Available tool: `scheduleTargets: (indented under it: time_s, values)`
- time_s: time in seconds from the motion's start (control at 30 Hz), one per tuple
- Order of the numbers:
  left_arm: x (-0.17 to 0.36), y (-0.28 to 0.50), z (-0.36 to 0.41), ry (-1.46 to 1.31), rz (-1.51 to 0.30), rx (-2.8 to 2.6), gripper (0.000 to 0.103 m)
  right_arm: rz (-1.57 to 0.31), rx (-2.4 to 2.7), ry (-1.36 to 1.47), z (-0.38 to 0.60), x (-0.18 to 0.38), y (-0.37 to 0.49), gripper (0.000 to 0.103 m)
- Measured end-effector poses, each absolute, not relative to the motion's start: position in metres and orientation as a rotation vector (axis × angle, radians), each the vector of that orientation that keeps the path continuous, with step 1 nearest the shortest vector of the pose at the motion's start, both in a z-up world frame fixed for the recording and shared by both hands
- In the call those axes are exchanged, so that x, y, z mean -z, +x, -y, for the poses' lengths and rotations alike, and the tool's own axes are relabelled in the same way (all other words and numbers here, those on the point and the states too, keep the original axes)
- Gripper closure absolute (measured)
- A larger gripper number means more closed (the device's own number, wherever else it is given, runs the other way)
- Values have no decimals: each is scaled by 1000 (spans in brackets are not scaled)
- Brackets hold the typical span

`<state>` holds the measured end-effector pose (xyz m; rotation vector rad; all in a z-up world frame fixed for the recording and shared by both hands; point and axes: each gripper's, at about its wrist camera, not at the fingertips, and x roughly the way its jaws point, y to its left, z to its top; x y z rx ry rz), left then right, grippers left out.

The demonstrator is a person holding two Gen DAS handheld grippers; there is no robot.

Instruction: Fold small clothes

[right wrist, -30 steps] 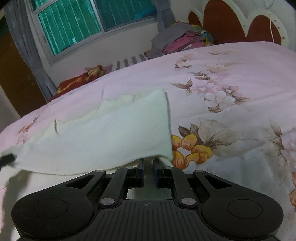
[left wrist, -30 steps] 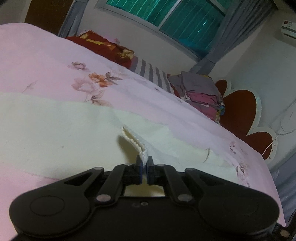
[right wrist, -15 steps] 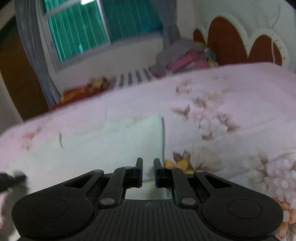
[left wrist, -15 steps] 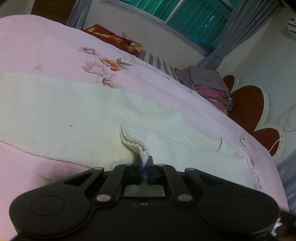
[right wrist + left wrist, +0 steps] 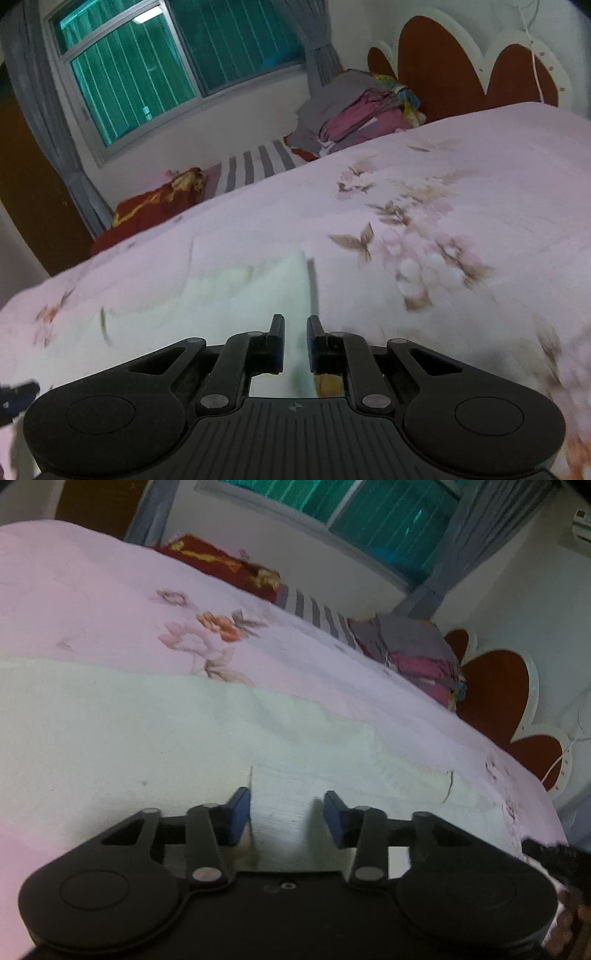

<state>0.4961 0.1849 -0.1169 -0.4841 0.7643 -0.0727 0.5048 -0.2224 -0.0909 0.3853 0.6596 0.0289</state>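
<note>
A cream-white cloth point(image 5: 155, 738) lies flat on the pink floral bedspread point(image 5: 92, 602). My left gripper point(image 5: 287, 814) is open and low over the cloth's near edge, with a folded strip of cloth between its spread fingers. In the right wrist view the same cloth point(image 5: 236, 299) lies flat, with its right edge running toward my right gripper point(image 5: 295, 341). That gripper's fingers stand a narrow gap apart over the cloth's near corner and hold nothing. The view is blurred.
A pile of grey and pink clothes point(image 5: 417, 653) sits at the far side of the bed, also in the right wrist view point(image 5: 354, 107). A red pillow point(image 5: 221, 563) and a striped cloth point(image 5: 314, 613) lie near the window. A red and white headboard point(image 5: 498, 698) bounds the bed.
My left gripper has opened and let go of the cloth's edge, which now lies flat. My right gripper has let the cloth down onto the bed and moved back slightly.
</note>
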Motion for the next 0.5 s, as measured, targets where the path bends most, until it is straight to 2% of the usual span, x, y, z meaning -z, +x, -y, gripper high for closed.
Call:
scheduleTargets:
  time_s: [0.03, 0.07, 0.1, 0.13, 0.17, 0.2, 0.23, 0.27, 0.3, 0.33, 0.43, 0.47, 0.5]
  values:
    - [118, 499, -184, -480, -770, 83, 81, -668, -25, 397, 226, 94, 518, 91]
    - [119, 503, -183, -472, -781, 93, 87, -675, -28, 407, 229, 97, 526, 91]
    - [121, 506, -182, -464, -785, 98, 91, -684, -26, 409, 231, 101, 535, 86]
    - [121, 507, -181, -457, -783, 101, 93, -688, -19, 404, 232, 104, 543, 76]
    - [122, 508, -181, -449, -781, 105, 93, -675, -10, 403, 234, 106, 547, 49]
    - [123, 508, -180, -443, -778, 107, 94, -653, 1, 403, 236, 106, 549, 41]
    - [123, 508, -180, -443, -776, 109, 94, -638, -10, 403, 238, 107, 551, 41]
    - [124, 508, -180, -447, -774, 113, 94, -646, -32, 415, 240, 108, 556, 44]
    - [125, 508, -181, -454, -771, 115, 94, -658, -45, 427, 241, 110, 560, 62]
    - [126, 509, -182, -463, -768, 118, 94, -676, -60, 440, 242, 112, 565, 70]
    - [128, 508, -184, -475, -757, 134, 95, -718, -66, 473, 244, 121, 576, 72]
    - [129, 508, -184, -475, -751, 140, 96, -729, -77, 481, 244, 123, 578, 78]
    - [129, 506, -185, -471, -741, 139, 96, -736, -103, 481, 244, 124, 579, 99]
